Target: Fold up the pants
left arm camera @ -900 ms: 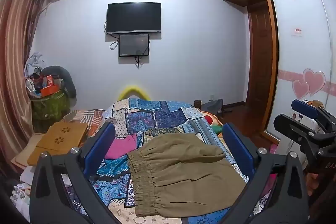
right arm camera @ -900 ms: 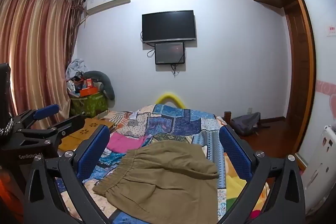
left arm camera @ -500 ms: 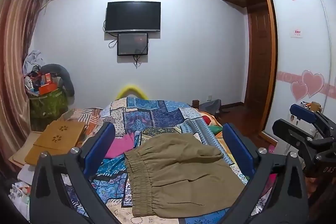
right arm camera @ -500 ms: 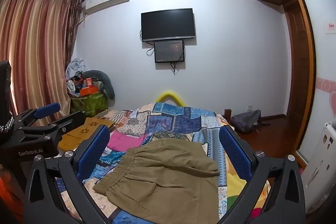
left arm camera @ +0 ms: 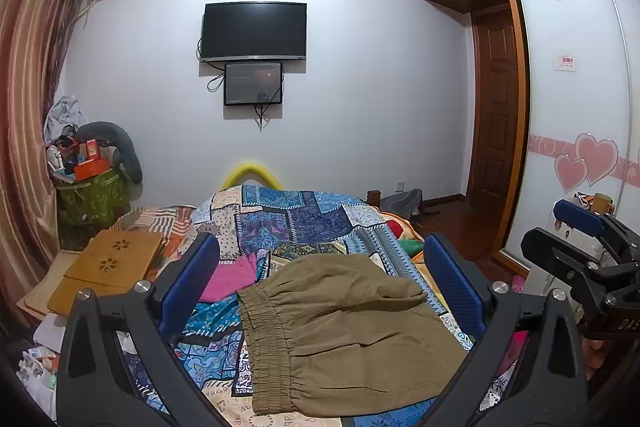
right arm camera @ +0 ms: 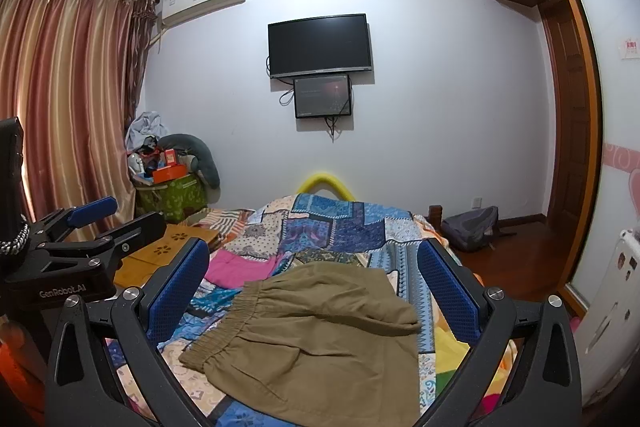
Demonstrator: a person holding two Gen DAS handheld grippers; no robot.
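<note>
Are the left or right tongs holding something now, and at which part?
Nothing is held. The left tongs and right tongs are both wide open above the olive pants, which lie on the quilt.

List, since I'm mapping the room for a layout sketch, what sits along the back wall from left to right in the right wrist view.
Striped curtain → green bin piled with clutter → yellow arch behind the bed → grey backpack on the floor → wooden door.
</note>
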